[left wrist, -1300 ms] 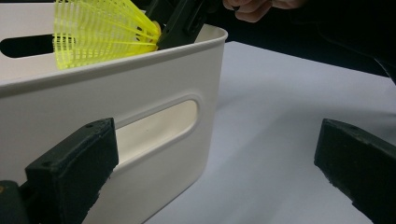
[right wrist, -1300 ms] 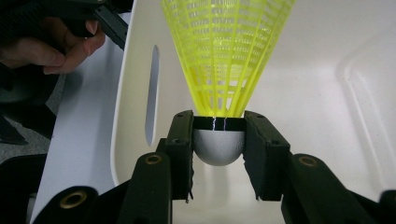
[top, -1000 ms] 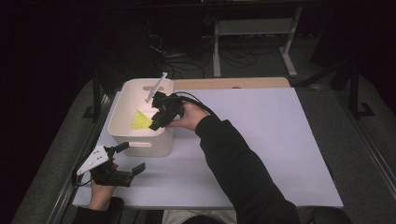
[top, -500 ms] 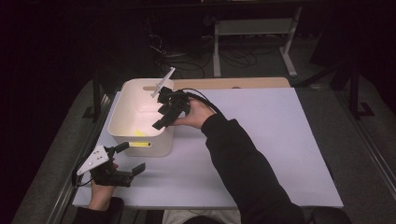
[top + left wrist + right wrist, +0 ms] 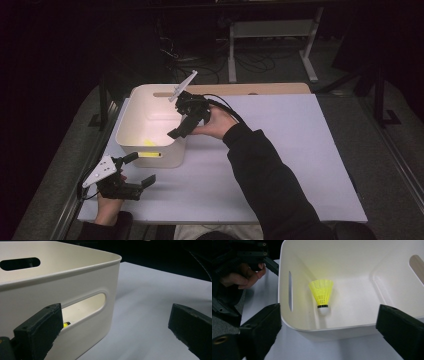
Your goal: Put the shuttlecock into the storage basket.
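**Shuttlecock in bin, both tongs empty**

High view: right gripper (image 5: 186, 121) over the white bin (image 5: 131, 125) rim, jaws just opened wide; left gripper (image 5: 131, 175) parted, beside the bin's near wall.

Left gripper view: bin wall just beyond the jaws – nothing between.

Right gripper view: yellow shuttlecock (image 5: 322, 295) on the bin floor, ahead between the jaws, untouched.
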`<state>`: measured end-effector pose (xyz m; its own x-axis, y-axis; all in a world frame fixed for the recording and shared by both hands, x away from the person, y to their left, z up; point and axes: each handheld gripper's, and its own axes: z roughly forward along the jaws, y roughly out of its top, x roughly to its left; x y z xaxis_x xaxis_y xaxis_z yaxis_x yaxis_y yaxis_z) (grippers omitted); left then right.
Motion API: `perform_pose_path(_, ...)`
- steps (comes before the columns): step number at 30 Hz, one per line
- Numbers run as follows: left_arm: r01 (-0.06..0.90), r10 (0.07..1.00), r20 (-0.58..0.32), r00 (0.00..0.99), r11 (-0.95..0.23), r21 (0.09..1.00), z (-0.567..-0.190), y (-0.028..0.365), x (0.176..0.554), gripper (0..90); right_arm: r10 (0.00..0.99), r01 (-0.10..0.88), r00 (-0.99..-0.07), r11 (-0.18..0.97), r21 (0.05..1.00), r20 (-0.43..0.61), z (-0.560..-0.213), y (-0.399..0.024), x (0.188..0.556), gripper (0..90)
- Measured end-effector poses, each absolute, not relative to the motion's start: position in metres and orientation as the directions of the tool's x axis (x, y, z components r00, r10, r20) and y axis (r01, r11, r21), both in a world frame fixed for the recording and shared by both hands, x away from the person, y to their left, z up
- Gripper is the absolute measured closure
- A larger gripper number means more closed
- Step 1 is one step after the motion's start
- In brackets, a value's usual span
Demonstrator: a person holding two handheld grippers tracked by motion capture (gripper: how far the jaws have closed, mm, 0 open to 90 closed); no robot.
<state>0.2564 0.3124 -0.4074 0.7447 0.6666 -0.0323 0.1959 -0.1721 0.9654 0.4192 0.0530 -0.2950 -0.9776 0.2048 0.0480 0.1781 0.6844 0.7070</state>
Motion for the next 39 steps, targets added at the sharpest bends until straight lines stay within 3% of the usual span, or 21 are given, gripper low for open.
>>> perform_pose_path(39, 0.199, 0.669, -0.031, 0.743, -0.176, 0.964, -0.408, 0.312, 0.256, 0.0, 0.285, 0.222, -0.957, 0.627, 0.747, 0.045, -0.297, -0.012, 0.410, 0.0)
